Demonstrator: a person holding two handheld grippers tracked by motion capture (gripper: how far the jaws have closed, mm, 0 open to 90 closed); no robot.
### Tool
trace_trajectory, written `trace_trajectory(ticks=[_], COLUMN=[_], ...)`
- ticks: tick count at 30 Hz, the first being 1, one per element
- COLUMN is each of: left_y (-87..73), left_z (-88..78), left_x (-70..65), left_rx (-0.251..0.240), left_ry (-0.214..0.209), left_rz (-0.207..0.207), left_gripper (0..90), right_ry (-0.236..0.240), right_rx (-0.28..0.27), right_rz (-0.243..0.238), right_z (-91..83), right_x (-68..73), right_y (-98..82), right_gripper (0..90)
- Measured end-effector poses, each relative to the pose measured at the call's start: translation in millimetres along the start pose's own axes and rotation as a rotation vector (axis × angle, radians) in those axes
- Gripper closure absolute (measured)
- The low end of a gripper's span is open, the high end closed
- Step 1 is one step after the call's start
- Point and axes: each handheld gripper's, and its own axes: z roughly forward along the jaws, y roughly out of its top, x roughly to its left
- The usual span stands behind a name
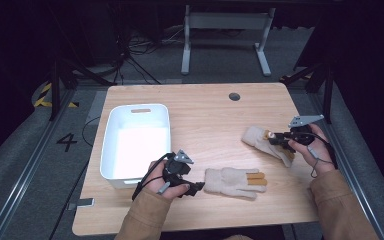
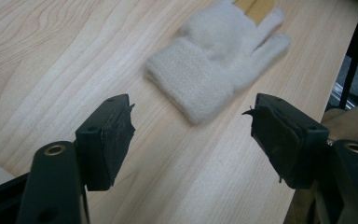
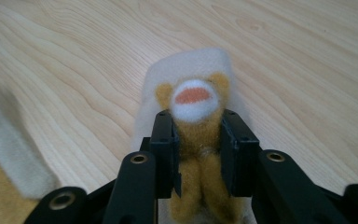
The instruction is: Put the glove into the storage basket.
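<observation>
Far glove point(image 1: 260, 139) and near glove point(image 1: 230, 182), a cream knitted pair, well apart on a table point(image 1: 205, 115).

Table: pale wood-grain top, smooth and flat, with a small dark round plug point(image 1: 234, 96) near the far edge.

White tub point(image 1: 111, 145), at the table's left side: rigid plastic, rounded corners, a handle slot in the far wall, nothing visible inside. Judged the likely place for the gloves.

Near glove: flat by the front edge, ribbed cuff toward the left gripper point(image 1: 198, 188), tan fingertips pointing right. Soft, fuzzy, floppy.

Far glove: near the right edge, same fleecy cream knit with tan parts. Whether clear of the wood, impossible to tell.

Right gripper point(image 1: 278, 136): jaws closed partway, pinching a thick fold of the far glove's tan fabric, seen close in the right gripper view point(image 3: 198, 140).

Left gripper: jaws wide apart and holding nothing, just short of the near glove's cuff, worn black pads point(image 2: 116, 135) either side of bare wood.

Small animal face point(image 3: 193, 99) just beyond the right jaws: white muzzle, orange mouth, tan ears.

Advice for the lift in hand, as a judgement:
- Keep the pinch deep in the fold; limp knit slips easily.
- Raise high enough for the dangling cuff to clear the tub rim.
- Bite the near glove's thick cuff, not a thin fingertip.
</observation>
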Motion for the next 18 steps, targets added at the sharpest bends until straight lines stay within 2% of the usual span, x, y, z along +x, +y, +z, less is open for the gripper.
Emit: trace_trajectory(ticks=[10, 18], left_y=[0.2, -0.1], left_z=[-0.2, -2.0], left_x=[-0.5, 0.0], left_rx=[0.000, -0.004], left_ry=[-0.002, 0.001], left_rz=[0.002, 0.000], left_gripper=[29.8, 29.8], right_ry=[0.029, 0.049], right_rx=[-0.031, -0.020], right_rz=[-0.048, -0.079], right_z=[-18.0, -27.6], right_x=[10.2, 16.6], right_y=[14.2, 21.1], right_gripper=[69.6, 69.5])
